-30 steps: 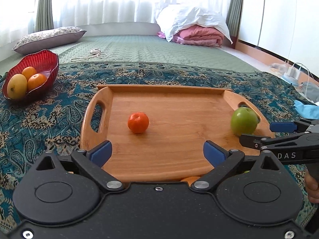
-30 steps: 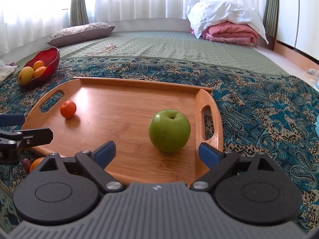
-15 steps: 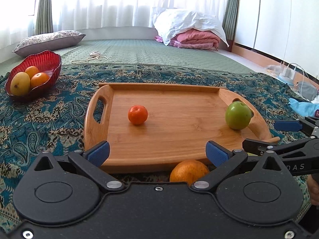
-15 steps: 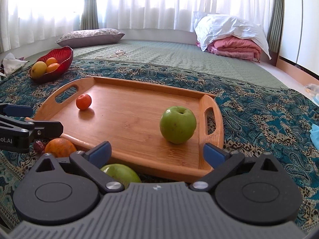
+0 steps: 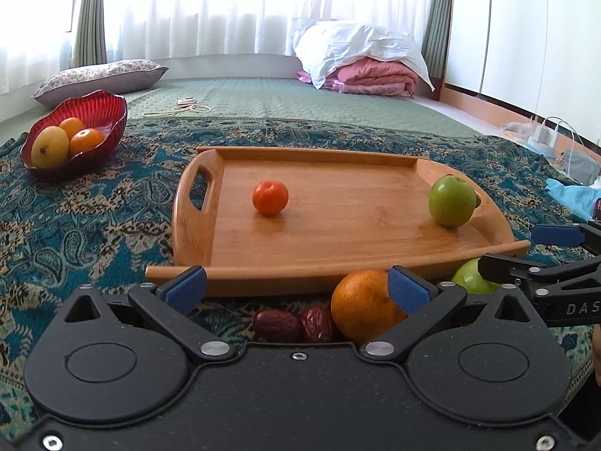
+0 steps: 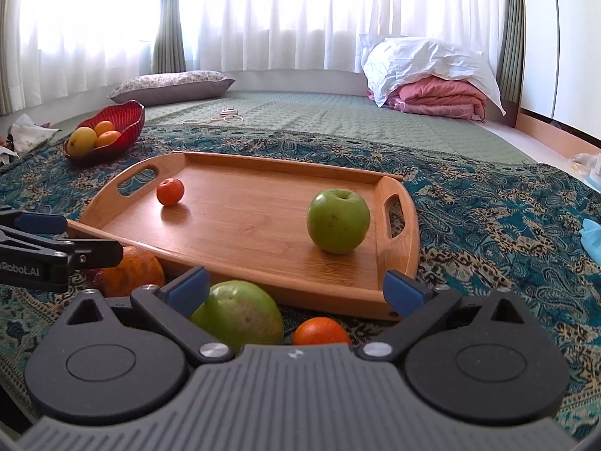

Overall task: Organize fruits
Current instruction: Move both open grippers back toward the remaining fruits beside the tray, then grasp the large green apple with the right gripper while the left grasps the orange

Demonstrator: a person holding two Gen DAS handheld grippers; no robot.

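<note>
A wooden tray point(image 5: 338, 248) point(image 6: 240, 236) lies on the patterned cloth, holding a small tangerine point(image 5: 270, 197) point(image 6: 170, 191) and a green apple point(image 5: 452, 201) point(image 6: 338, 220). In front of the tray lie a large orange point(image 5: 362, 310) point(image 6: 129, 270), two red dates point(image 5: 296, 325), a second green apple point(image 5: 469, 276) point(image 6: 240, 315) and a small orange point(image 6: 321, 331). My left gripper point(image 5: 296, 287) is open and empty, near the large orange. My right gripper point(image 6: 296, 287) is open and empty, above the second apple and small orange.
A red bowl point(image 5: 112, 120) point(image 6: 129, 122) with a mango and oranges stands at the far left. A pillow point(image 5: 101, 77), a cord point(image 5: 188, 105) and folded bedding point(image 5: 368, 64) lie behind. A blue cloth point(image 5: 571, 197) and chargers are at the right.
Both grippers have pulled back from the tray and risen. The large orange, dates, second apple and small orange in front of the tray have come into view.
</note>
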